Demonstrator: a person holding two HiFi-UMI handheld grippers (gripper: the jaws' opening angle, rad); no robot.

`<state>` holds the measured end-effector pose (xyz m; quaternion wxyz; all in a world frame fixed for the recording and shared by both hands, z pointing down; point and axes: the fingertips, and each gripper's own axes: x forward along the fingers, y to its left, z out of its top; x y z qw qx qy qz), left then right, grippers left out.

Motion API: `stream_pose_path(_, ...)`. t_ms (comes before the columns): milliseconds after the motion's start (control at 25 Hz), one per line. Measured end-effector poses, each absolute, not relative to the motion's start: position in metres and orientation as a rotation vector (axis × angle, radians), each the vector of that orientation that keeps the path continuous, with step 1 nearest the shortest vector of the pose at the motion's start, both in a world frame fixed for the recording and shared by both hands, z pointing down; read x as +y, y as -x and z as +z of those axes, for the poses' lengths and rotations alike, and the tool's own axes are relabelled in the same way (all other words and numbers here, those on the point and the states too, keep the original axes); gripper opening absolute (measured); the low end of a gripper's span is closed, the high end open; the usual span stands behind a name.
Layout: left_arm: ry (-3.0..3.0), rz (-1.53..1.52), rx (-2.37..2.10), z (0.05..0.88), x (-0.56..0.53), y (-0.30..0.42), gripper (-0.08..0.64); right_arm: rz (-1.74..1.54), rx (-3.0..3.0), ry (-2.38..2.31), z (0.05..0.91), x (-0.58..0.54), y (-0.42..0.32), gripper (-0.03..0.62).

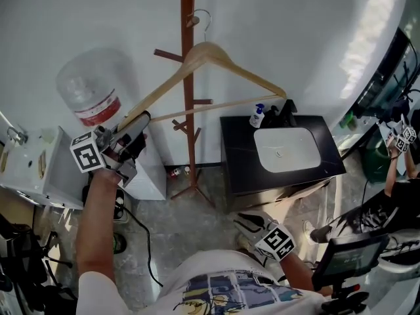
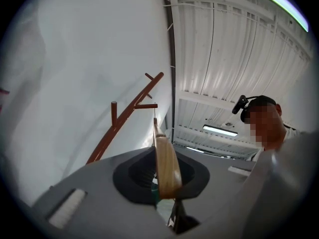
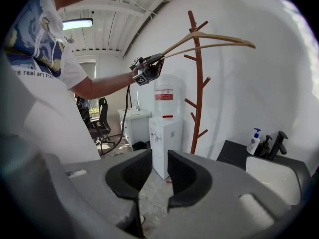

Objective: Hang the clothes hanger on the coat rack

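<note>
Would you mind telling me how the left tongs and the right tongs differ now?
The left tongs are shut on one end of the pale wooden clothes hanger; the right tongs stand slightly apart with nothing between them. The left tongs are raised toward the reddish-brown wooden coat rack; the right tongs are held low by the person's body. Both are grey with black inner faces.

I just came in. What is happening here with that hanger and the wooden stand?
A person holds a wooden clothes hanger by one end in the left claw, which is shut on it, raised up against the coat rack. The hanger's hook is near the top of the rack; whether it rests on a peg is unclear. The right claw is low, open and empty.
</note>
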<state>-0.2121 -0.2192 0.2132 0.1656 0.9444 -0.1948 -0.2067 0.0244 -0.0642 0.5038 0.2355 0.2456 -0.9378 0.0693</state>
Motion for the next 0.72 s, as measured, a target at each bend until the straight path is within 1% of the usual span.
stream_pose_path(440, -2.562, -0.811, -0.617, 0.235, -0.236, 0.248, 0.031, 0.209, -2.551, -0.688, 0.506, -0.065, -0.031, 0.098)
stream_pose_path(720, -2.608, -0.768, -0.723, 0.248, -0.253, 0.256, 0.032, 0.210, -2.544, -0.687, 0.506, -0.065, -0.029, 0.098)
